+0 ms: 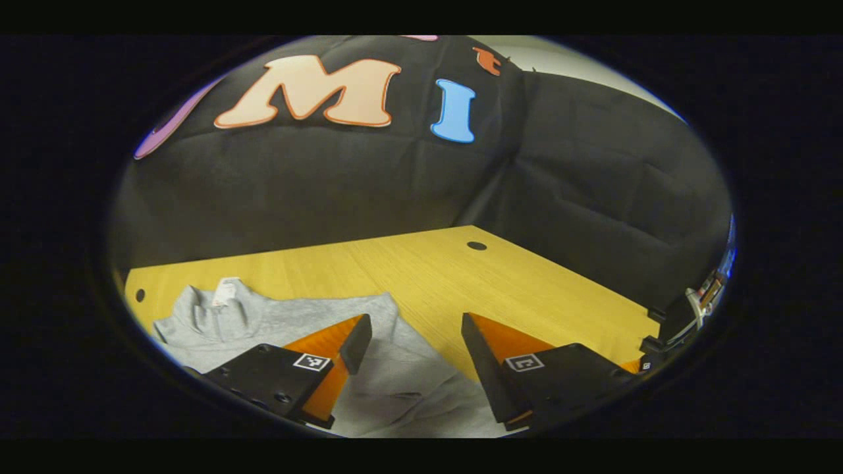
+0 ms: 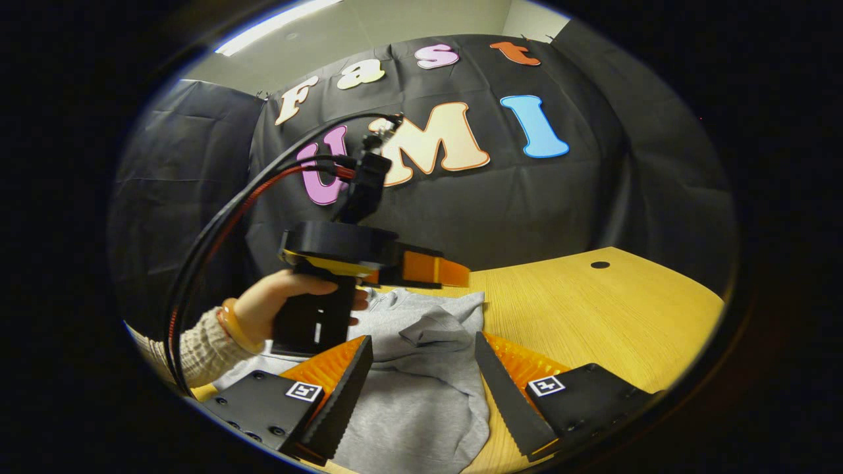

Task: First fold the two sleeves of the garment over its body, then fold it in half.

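Both hand-held grippers (image 1: pixel 416 349) (image 2: pixel 421 368) hang spread above grey garment (image 2: pixel 421 395) on wooden table (image 2: pixel 612 309).

Dim booth, ceiling strip light (image 2: pixel 276 25) top-left, mild sheen on table (image 1: pixel 421 270), heavy fisheye bending at edges, slight softness overall.

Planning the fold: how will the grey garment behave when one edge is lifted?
Probably floppy: the grey garment lies wrinkled, a sleeve already folded over. Likely light, and it may drag across the smooth wooden table.
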A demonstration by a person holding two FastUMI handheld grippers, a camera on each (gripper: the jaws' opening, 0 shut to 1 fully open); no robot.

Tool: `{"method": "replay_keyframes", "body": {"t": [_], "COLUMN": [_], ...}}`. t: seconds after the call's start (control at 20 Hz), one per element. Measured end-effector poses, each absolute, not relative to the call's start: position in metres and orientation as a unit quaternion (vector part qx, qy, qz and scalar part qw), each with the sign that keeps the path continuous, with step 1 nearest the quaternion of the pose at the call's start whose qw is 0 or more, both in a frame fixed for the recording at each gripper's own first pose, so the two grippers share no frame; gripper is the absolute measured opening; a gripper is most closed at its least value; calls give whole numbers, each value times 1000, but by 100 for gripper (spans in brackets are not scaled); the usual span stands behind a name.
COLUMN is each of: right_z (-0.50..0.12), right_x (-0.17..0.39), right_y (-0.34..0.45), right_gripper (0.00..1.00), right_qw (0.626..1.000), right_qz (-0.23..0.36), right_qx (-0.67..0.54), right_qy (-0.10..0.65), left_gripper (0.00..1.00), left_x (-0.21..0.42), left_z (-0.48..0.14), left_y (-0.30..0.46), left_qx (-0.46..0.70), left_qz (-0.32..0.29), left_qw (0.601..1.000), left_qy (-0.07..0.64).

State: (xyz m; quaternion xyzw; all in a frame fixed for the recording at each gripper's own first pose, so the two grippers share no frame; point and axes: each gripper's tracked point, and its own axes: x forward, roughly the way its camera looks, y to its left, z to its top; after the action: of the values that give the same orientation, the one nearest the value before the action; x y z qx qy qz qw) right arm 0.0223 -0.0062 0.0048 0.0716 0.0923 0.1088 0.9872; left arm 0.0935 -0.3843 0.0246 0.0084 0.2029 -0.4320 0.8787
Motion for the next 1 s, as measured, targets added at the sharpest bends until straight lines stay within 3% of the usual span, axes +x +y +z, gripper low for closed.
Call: {"method": "replay_keyframes", "body": {"t": [0.2,0.3,0.35,0.4,0.45,0.65,1.0], "right_z": [8,9,8,7,4,-7,-41], "right_x": [19,12,9,6,2,-15,-45], "right_y": [-5,-2,0,1,2,12,18], "right_gripper": [97,97,97,93,97,97,97], "right_qw": [987,987,987,987,987,986,977], "right_qz": [107,111,112,112,111,112,107], "right_qx": [70,68,64,57,50,30,-18], "right_qy": [93,95,98,101,105,119,181], "left_gripper": [82,88,96,95,95,95,94], "left_x": [78,70,67,63,58,29,-33], "left_z": [37,34,30,28,26,15,-30], "left_y": [-321,-279,-261,-238,-219,-147,-63], "left_qx": [13,28,38,48,52,55,70], "left_qz": [-411,-388,-377,-362,-351,-309,-264], "left_qw": [892,902,907,913,918,933,934], "left_qy": [188,185,185,182,177,176,228]}}
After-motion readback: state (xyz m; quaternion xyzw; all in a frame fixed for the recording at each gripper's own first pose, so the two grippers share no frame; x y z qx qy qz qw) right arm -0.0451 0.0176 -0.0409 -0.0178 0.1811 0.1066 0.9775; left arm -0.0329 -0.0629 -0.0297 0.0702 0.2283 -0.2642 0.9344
